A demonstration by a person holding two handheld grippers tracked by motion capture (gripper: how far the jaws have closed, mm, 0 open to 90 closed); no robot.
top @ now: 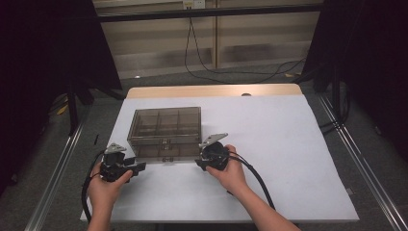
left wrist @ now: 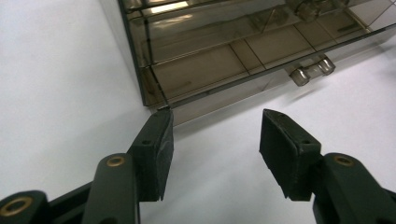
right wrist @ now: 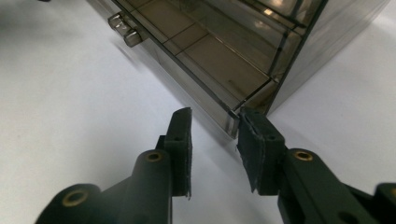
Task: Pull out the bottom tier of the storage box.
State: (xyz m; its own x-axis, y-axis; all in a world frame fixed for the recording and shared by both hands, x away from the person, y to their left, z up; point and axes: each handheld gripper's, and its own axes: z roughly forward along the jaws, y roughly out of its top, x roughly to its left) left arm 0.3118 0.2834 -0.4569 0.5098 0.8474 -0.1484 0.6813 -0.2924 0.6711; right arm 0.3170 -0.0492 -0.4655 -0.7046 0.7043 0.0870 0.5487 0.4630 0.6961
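Drawer box (top: 166, 132): a smoke-tinted clear plastic cabinet with divided compartments, standing on the white sheet (top: 288, 144) that covers the table. Its lowest drawer (left wrist: 210, 77) sticks out slightly from the front face, and a small clear knob (left wrist: 312, 71) projects from the drawer front.

Placement. The box sits square to the person, with its front toward both hands. This puts the two front corners of the protruding drawer within reach of one gripper each. The likely purpose is to handle the drawer evenly from both ends, so that it slides straight and does not jam; whether it is to be pushed in or drawn out cannot be told.

Left gripper (left wrist: 215, 140). The jaws stand about half open and hold nothing. The tip of one jaw is at the drawer's near corner, touching it or just short of it; the other jaw hangs free over the sheet, well apart from the drawer front. The knob lies beyond this free jaw, farther along the front.

Right gripper (right wrist: 215, 135). The jaws stand narrower than the left pair, yet a clear gap remains. The drawer's other front corner (right wrist: 232, 125) lies just ahead of that gap, between the two jaw tips. One tip is close against the box's side at that corner; firm pad contact cannot be confirmed. The pads do not clamp the plastic, so this gripper is treated as released.
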